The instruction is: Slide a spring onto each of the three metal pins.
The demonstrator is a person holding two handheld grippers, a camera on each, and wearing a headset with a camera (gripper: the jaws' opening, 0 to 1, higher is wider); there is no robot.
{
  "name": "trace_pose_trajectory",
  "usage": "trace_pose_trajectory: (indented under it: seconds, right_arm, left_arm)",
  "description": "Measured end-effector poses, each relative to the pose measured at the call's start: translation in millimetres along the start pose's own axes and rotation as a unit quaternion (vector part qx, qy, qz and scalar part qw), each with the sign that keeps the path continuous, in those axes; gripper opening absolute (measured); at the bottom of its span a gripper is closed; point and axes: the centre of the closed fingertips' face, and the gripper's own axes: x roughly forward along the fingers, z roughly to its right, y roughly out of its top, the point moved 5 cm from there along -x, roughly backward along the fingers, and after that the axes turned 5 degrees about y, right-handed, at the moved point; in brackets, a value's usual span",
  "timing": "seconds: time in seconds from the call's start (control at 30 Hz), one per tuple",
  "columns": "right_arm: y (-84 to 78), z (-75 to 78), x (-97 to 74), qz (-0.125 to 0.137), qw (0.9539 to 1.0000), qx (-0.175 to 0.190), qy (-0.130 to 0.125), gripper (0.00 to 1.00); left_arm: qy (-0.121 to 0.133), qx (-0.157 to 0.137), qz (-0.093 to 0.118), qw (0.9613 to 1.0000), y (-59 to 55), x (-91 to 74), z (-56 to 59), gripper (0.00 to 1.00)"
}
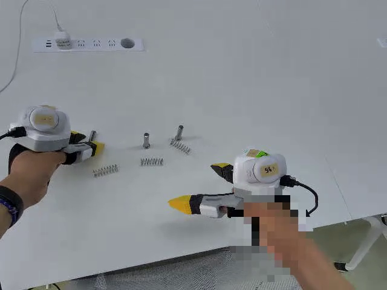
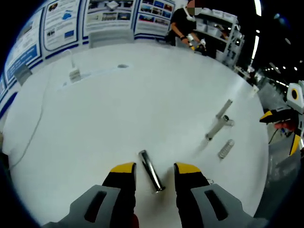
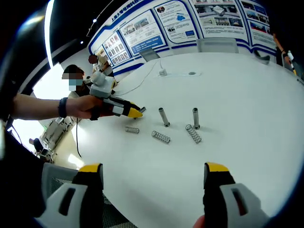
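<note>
With jaws spread, my left gripper (image 2: 155,168) straddles the upright left pin (image 2: 149,165), the nearest spring (image 1: 105,170) lying just nearer and right.

left gripper (image 2: 154,167): jaws apart, metal pin (image 2: 150,169) between them. beyond: two more pins (image 2: 216,128), spring (image 2: 225,148), white table (image 2: 118,118).

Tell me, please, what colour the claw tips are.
Yellow, seen best on the right claw in the right gripper view.
</note>
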Motion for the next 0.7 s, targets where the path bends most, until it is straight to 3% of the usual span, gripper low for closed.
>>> trace_pose_trajectory:
  seconds: [0.2, 0.4, 0.5, 0.7]
  right_arm:
    - [0.1, 0.8, 0.4, 0.000, 1.0000, 0.004, -0.001, 0.88]
    - [-1.4, -0.1, 1.5, -0.001, 1.0000, 0.007, 0.000, 0.88]
    - [-2.7, -1.1, 2.5, -0.004, 1.0000, 0.007, 0.002, 0.87]
    - [-2.1, -1.1, 2.7, -0.003, 1.0000, 0.009, 0.002, 0.87]
  left_arm:
    - [0.028, 0.020, -0.012, 0.9993, 2.9, 2.7, -4.6, 0.27]
    - [0.051, 0.018, -0.018, 0.9984, 7.5, 5.6, -3.7, 0.22]
    - [0.075, 0.037, -0.027, 0.9961, 8.3, 6.9, -4.7, 0.19]
    - [0.096, 0.031, -0.025, 0.9946, 7.7, 8.5, -7.4, 0.15]
